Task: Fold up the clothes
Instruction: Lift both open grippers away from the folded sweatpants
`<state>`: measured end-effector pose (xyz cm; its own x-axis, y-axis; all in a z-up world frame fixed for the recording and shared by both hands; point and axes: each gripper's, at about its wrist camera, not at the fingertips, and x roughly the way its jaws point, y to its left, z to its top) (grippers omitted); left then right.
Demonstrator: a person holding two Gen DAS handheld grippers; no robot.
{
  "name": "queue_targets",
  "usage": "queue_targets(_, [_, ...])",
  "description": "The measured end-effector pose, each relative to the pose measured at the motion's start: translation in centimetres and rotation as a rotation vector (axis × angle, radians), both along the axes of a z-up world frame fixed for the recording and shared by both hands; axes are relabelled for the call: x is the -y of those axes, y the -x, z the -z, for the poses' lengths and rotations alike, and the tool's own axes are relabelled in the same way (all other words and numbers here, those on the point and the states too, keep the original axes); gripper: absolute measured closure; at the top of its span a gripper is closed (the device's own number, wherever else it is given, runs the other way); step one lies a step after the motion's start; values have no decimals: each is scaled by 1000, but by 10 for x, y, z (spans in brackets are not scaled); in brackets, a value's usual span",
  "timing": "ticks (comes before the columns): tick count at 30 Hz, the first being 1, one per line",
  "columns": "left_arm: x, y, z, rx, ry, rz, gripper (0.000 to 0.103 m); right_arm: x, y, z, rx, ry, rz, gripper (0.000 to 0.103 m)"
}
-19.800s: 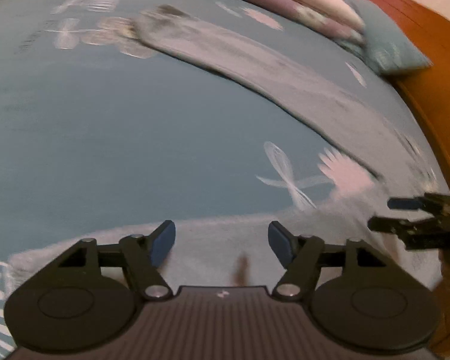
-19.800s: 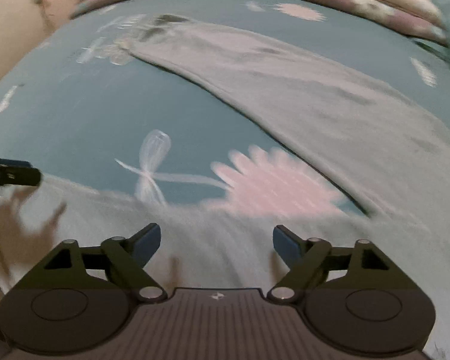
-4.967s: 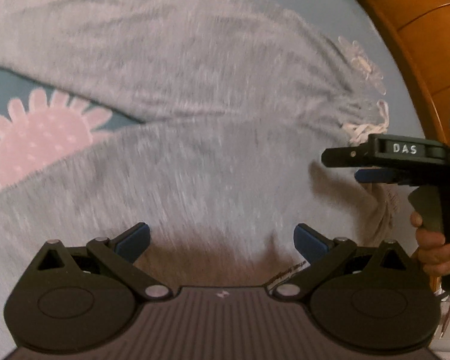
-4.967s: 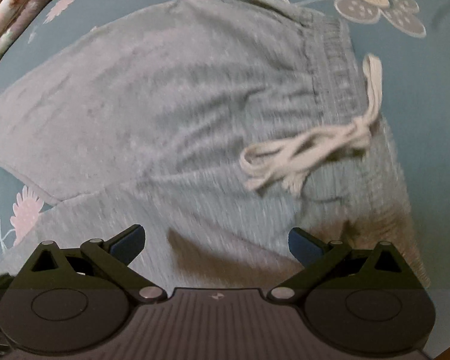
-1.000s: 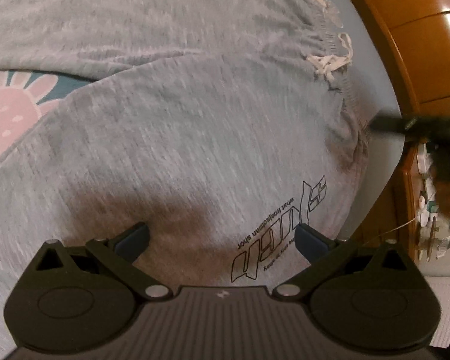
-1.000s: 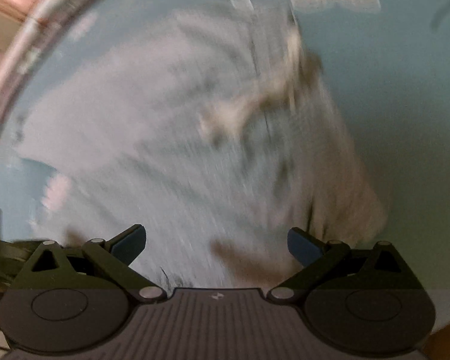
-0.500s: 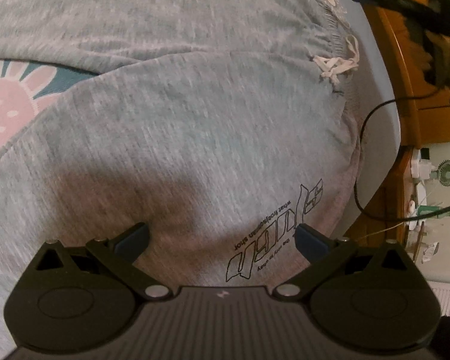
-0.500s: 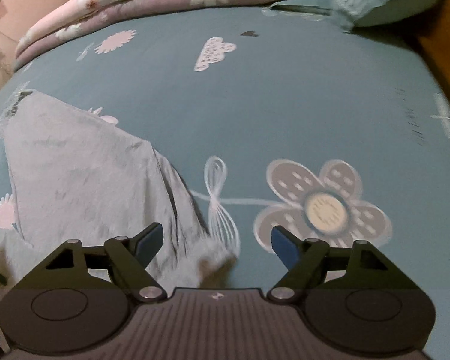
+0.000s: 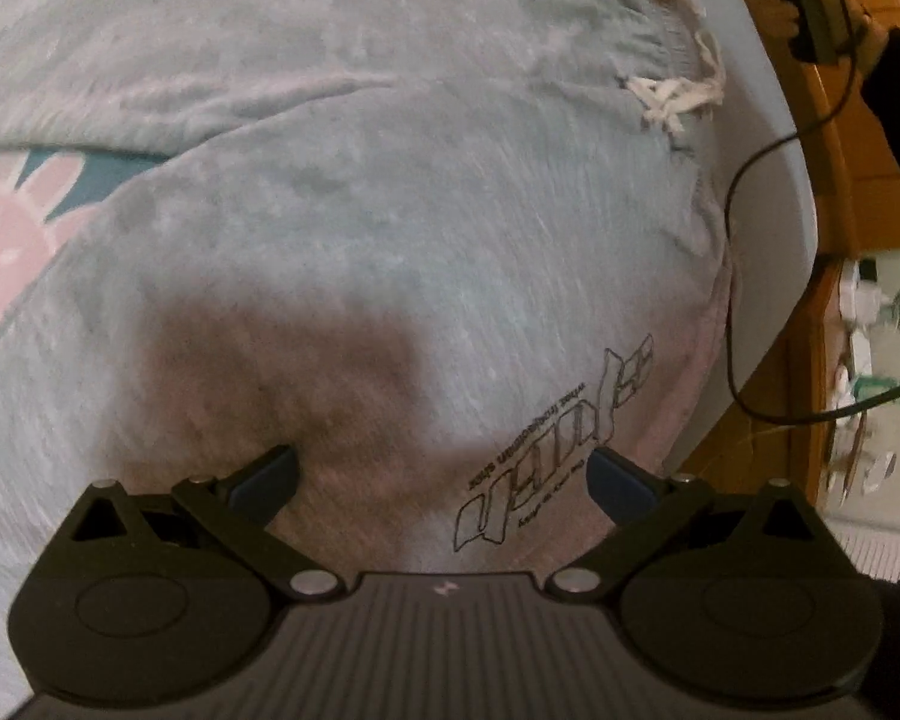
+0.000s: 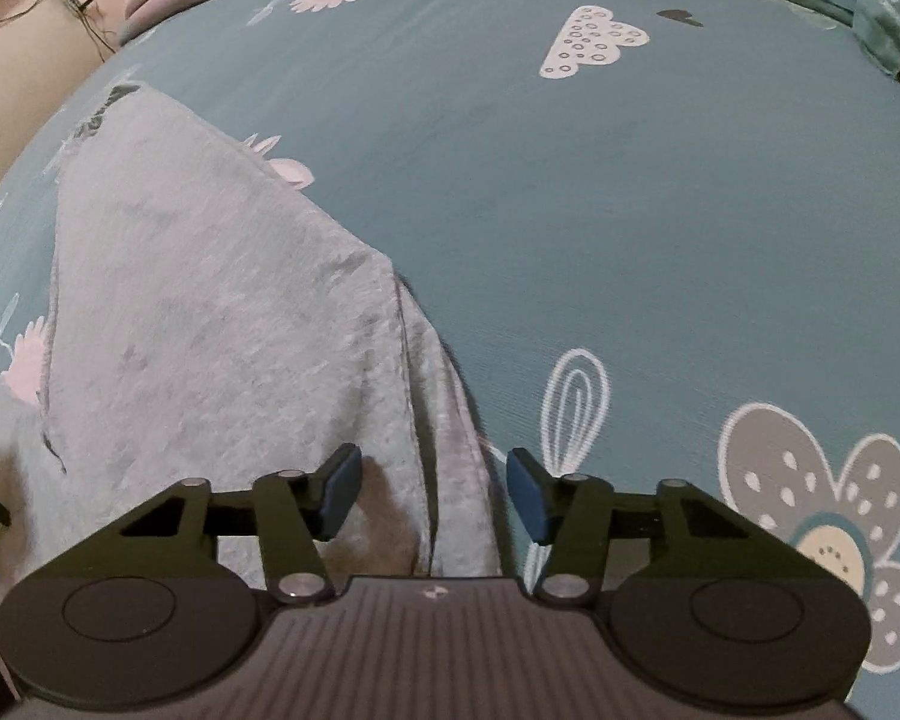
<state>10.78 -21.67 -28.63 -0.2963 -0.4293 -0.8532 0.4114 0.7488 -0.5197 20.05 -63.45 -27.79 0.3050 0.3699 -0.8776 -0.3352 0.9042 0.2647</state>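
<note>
Hovering low over the grey sweatpants (image 9: 390,228), the left gripper (image 9: 442,474) has its jaws spread wide with nothing clasped, a printed logo (image 9: 558,450) between its blue pads. The right gripper (image 10: 433,489) has just been narrowing its jaws, which straddle the pants' folded edge (image 10: 444,450) without pinching it. Beyond, the white drawstring (image 9: 675,97) lies knotted at the waistband, and the teal flowered bedsheet (image 10: 600,192) stretches toward the pillows.

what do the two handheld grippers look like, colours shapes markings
Both match: the left gripper and the right gripper have black angular linkage arms with silver pivot pins, blue pads on the fingertips, round black discs at each side, and a ribbed dark grey body with a small pale mark at its centre.
</note>
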Motion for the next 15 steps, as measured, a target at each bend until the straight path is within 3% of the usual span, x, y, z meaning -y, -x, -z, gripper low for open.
queue_targets(3, [8, -13, -19, 71, 39, 24, 3, 5, -2, 4, -8, -29, 9, 44])
queue_targets(8, [38, -55, -56, 313, 76, 149, 3, 4, -4, 4, -5, -24, 1, 46])
queue_targets(15, [101, -131, -77, 657, 66, 395, 4, -2, -5, 4, 1, -14, -10, 46])
